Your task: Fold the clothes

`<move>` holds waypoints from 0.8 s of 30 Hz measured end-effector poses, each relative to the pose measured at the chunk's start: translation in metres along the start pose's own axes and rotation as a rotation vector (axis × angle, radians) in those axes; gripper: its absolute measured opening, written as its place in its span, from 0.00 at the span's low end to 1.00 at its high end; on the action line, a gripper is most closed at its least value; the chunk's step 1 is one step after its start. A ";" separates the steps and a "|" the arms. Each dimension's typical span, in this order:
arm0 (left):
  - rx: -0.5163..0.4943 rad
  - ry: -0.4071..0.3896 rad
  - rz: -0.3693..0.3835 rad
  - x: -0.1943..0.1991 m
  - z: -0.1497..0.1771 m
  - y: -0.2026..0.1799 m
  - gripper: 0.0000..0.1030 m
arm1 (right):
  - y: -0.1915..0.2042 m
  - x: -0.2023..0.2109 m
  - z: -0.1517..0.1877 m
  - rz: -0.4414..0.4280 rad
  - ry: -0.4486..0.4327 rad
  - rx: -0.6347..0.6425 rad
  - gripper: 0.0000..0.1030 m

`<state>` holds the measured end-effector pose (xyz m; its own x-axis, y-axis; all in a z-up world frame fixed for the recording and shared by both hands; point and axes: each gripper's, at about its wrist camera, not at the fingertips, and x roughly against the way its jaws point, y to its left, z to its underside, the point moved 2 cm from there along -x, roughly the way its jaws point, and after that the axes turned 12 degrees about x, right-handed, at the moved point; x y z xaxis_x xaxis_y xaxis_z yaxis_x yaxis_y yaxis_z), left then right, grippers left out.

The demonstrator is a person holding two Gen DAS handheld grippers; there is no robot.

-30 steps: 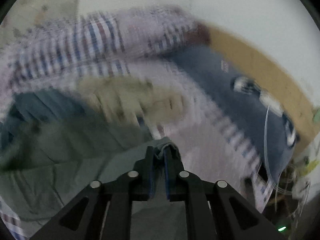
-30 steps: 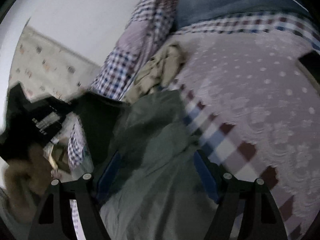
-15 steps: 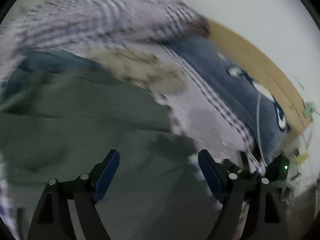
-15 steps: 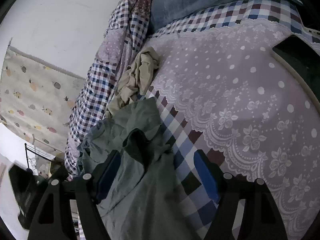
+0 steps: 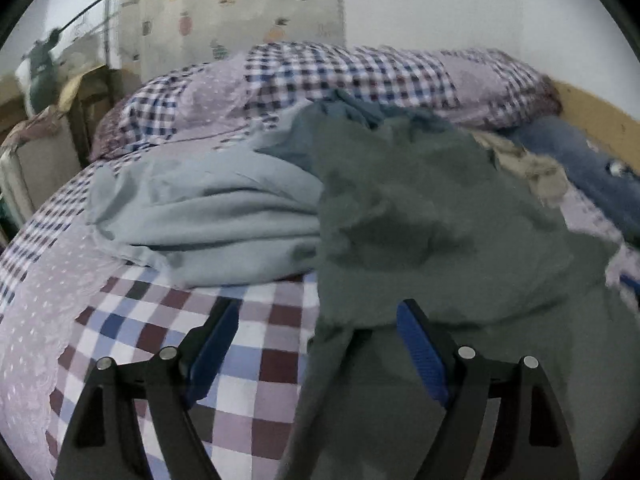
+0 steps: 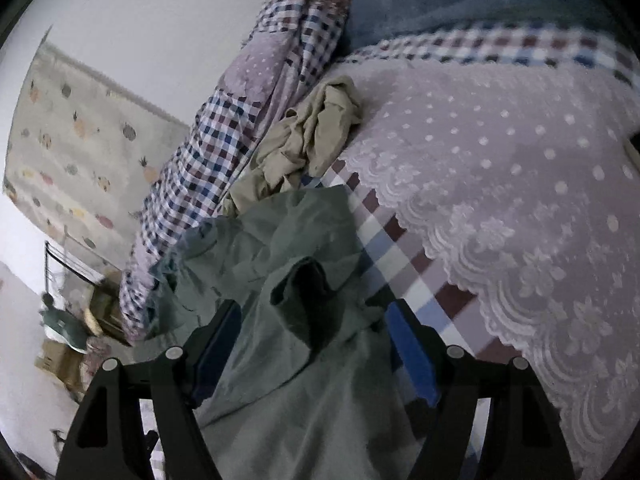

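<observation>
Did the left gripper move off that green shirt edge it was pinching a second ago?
Yes. The left gripper is open now, swung left against the checked quilt roll, with the green garment lying loose between its fingers.

A white wall point(image 5: 460, 4), a fruit-print hanging point(image 5: 224, 8), perhaps a wooden headboard point(image 5: 596, 116).

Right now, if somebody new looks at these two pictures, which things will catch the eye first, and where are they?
First comes the crumpled dark green garment spread over the checked bedspread, with both the left gripper and the right gripper open above it. Left of it lies a light blue garment. Beyond the green one, a beige garment sits bunched against the rolled checked quilt.
</observation>
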<state>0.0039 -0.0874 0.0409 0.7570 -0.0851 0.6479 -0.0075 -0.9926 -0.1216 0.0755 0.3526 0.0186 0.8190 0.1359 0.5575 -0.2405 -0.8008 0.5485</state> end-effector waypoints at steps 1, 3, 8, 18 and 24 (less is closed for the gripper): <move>-0.049 -0.002 -0.001 -0.003 0.001 -0.005 0.82 | 0.002 -0.001 -0.001 0.006 -0.004 0.009 0.77; -0.166 -0.015 -0.016 -0.011 0.005 -0.016 0.82 | 0.006 -0.001 -0.003 0.012 -0.017 0.023 0.77; -0.237 0.050 -0.043 -0.037 0.006 -0.023 0.81 | 0.015 -0.011 -0.003 0.018 -0.006 0.044 0.77; 0.012 0.127 0.017 -0.050 -0.003 0.019 0.26 | 0.059 -0.037 0.019 0.005 0.205 0.380 0.05; 0.026 0.153 0.017 -0.051 0.007 0.020 0.28 | 0.074 -0.051 0.048 -0.050 0.415 0.622 0.18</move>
<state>-0.0305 -0.1025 0.0004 0.6482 -0.1162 0.7525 -0.0010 -0.9884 -0.1518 0.0415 0.2580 0.0010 0.5274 0.2910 0.7982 0.2318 -0.9532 0.1944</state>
